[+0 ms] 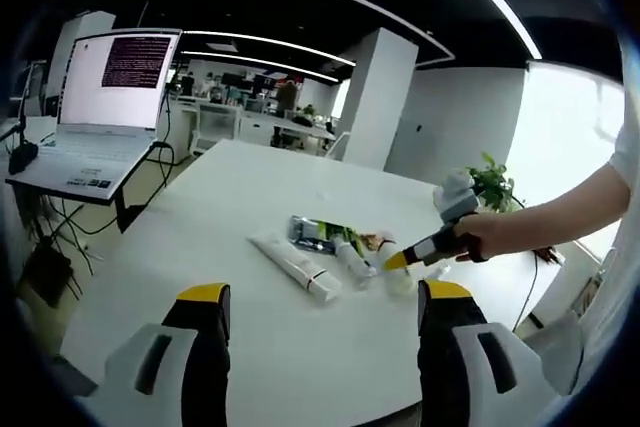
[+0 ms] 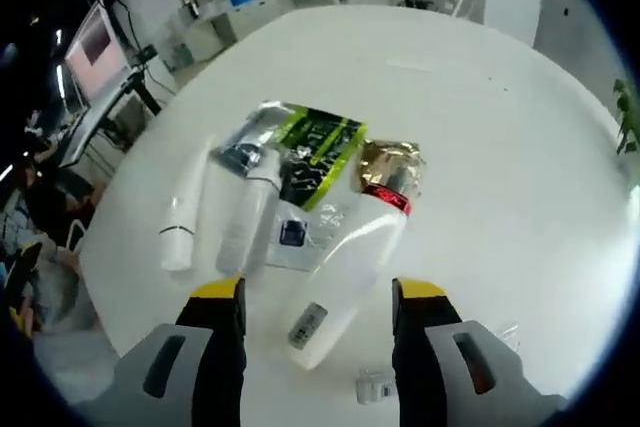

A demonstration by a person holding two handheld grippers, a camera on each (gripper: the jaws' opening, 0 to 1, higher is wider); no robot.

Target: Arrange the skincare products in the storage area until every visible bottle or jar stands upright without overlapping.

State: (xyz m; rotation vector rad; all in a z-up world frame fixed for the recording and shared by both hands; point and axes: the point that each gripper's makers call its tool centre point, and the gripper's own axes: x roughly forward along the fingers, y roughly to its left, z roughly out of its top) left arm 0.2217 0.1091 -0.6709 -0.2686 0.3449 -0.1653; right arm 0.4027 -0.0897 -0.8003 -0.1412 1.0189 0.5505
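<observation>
**Skincare items lying flat at mid-table**

Listed from left to right in your right gripper view:

1. White tube (image 2: 180,219), lying flat on the white table (image 2: 500,127), toward its left edge.
2. Slim white bottle (image 2: 247,222), lying down just beside the tube, its top by a silvery sachet (image 2: 245,142).
3. Green-and-black sachet (image 2: 318,155), flat, at the table's middle.
4. Large white bottle (image 2: 345,272) with a red band and gold wrap (image 2: 388,172) at its far end, lying on its side. Your right gripper (image 2: 318,292) has its jaws spread wide, one on each side of this bottle's near end; you cannot tell whether they touch it.
5. Small clear cap (image 2: 372,385), near the table's front edge.

Your left gripper (image 1: 322,297) is held back over the near edge, jaws spread apart and holding nothing. A laptop (image 1: 105,112) stands off the table's left side.
</observation>
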